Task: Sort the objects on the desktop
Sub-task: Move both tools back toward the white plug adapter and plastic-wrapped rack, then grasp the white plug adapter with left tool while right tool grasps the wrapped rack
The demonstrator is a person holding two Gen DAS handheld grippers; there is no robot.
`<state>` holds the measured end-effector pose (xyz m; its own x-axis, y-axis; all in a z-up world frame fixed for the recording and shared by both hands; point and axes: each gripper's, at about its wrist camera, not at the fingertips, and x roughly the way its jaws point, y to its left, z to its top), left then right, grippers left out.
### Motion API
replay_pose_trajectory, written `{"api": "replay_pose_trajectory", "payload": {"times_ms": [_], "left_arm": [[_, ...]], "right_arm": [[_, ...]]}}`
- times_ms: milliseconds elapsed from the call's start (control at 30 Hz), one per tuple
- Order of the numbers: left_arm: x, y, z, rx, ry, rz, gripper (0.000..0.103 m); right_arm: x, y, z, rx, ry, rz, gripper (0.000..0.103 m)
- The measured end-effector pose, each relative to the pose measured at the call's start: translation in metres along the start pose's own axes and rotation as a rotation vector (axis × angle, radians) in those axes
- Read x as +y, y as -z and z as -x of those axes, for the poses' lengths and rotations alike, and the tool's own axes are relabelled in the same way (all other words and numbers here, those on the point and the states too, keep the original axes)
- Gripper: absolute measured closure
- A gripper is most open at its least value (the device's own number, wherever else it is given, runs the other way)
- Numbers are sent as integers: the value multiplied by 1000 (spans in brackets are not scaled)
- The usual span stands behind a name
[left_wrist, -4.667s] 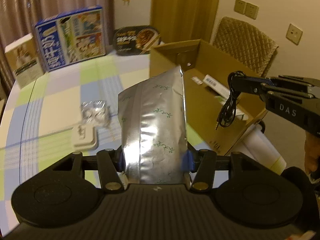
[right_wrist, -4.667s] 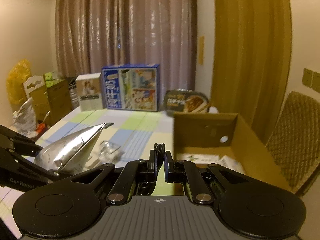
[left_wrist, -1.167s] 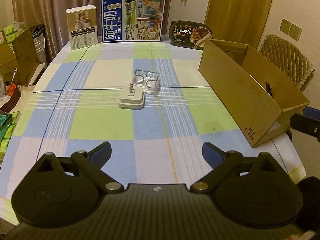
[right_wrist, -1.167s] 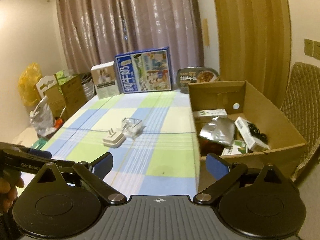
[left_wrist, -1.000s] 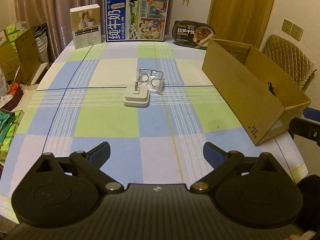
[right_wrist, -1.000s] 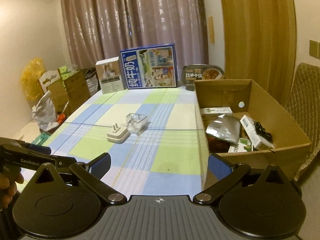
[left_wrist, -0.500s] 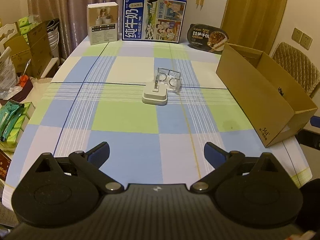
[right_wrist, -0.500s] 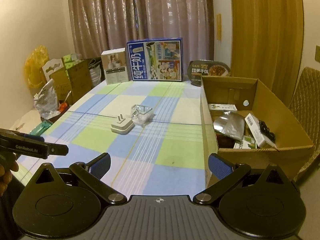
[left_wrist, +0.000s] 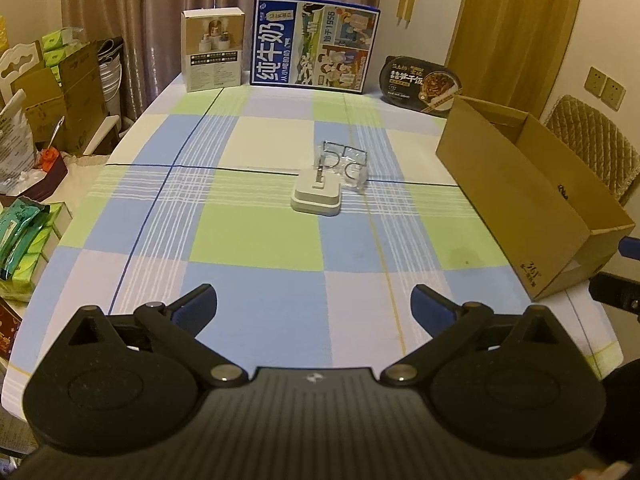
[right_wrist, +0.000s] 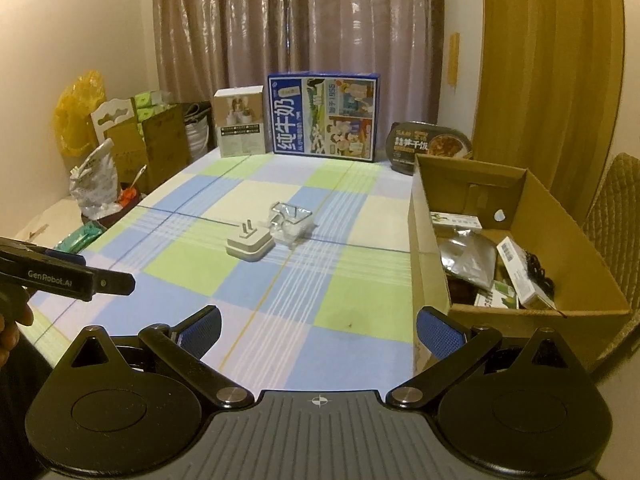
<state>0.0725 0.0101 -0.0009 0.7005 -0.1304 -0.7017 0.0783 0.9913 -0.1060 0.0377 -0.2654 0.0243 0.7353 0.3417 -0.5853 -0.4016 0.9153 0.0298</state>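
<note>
A white plug adapter (left_wrist: 316,196) (right_wrist: 250,245) lies mid-table with a clear plastic packet (left_wrist: 345,165) (right_wrist: 291,221) touching its far right side. The open cardboard box (left_wrist: 516,196) (right_wrist: 568,236) stands along the table's right edge; a silver foil pouch (right_wrist: 468,258), small white cartons and a black cable (right_wrist: 536,266) lie inside it. My left gripper (left_wrist: 314,307) is open and empty over the near edge of the table. My right gripper (right_wrist: 318,330) is open and empty too, near the box's front corner. The left gripper's body (right_wrist: 64,278) shows at the left of the right wrist view.
At the back of the checked tablecloth (left_wrist: 256,240) stand a small beige box (left_wrist: 212,50), a big blue milk carton (left_wrist: 314,54) and a black instant-rice bowl (left_wrist: 422,84). Bags and cartons crowd the floor at left (left_wrist: 24,128). A quilted chair (left_wrist: 592,148) sits behind the box.
The foil pouch and the cable went into the box and both grippers opened. Over the last second both grippers have drawn back and up from the table, widening the view.
</note>
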Motion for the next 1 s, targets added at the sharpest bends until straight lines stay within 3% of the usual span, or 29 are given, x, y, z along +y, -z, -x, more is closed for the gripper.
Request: {"api": "replay_pose_trajectory", "payload": {"times_ms": [367,667,1000], "left_arm": [[8,-28,-45,11,6,-61,2],[2,-65,-102,-3,18,-211,2],[7,-83,-164,27,35,-270,2]], "right_arm": [[-12,-31,-62,6,-38,33,2],[-11,-66,-139,75,-78,200,2],[-4,-84,-213,152,-126,369,2]]}}
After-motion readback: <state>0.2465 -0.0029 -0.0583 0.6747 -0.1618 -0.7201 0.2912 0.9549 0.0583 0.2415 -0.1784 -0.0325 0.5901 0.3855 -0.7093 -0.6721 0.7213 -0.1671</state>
